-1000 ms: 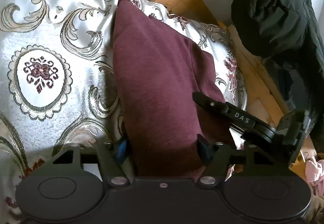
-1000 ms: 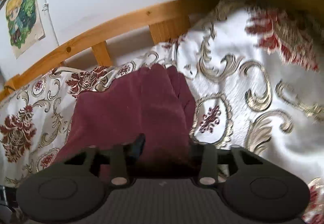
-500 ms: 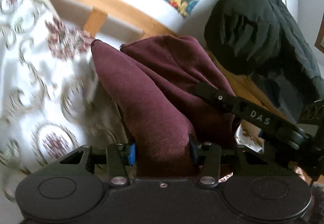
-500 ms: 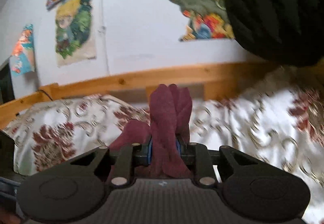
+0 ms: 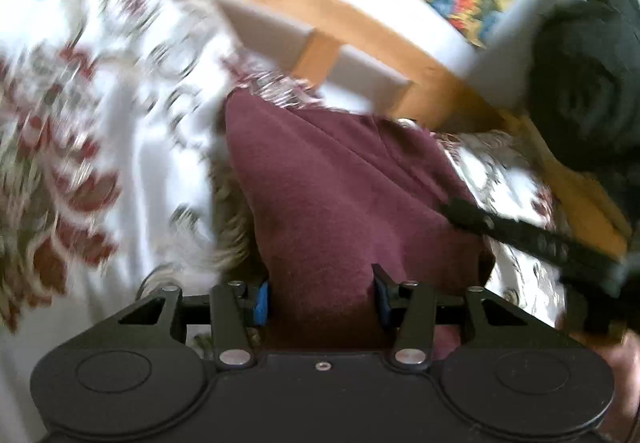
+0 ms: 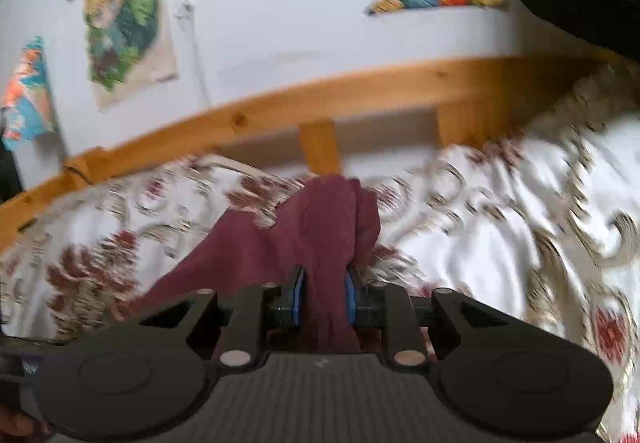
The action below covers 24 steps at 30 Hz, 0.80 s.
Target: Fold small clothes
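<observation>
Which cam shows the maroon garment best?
Left wrist: the maroon garment spreads wide across the bedspread, one end clamped in the left tool. Right wrist shows only a bunched fold pinched in the right tool.

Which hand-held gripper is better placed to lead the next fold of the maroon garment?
Probably the right hand-held gripper: it pinches a narrow bunched edge of the maroon garment tightly. The left hand-held gripper clamps a wider, bulkier wad, better as the anchor.
</observation>
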Each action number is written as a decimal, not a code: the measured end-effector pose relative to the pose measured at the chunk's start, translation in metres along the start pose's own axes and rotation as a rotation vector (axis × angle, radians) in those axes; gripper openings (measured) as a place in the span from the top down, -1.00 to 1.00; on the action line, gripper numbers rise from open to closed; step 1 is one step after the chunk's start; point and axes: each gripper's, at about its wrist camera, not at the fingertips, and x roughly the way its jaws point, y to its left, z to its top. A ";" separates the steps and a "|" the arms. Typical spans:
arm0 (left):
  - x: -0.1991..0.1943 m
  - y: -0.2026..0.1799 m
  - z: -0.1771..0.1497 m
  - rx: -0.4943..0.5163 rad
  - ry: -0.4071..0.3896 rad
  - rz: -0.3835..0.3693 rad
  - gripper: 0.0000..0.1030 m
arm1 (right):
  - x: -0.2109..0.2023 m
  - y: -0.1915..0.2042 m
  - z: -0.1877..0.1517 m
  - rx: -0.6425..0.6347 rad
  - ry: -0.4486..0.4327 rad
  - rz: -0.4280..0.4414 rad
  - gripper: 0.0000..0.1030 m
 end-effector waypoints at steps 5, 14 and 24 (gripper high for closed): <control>0.005 0.007 0.001 -0.049 0.000 -0.008 -0.06 | -0.012 -0.023 -0.013 0.080 0.002 -0.039 -0.05; 0.009 -0.004 0.000 -0.043 0.033 0.039 -0.46 | -0.048 -0.022 -0.026 0.122 -0.017 -0.075 -0.95; -0.020 -0.034 0.012 0.035 -0.036 0.076 -0.97 | -0.089 0.004 -0.018 0.065 -0.067 -0.081 -0.99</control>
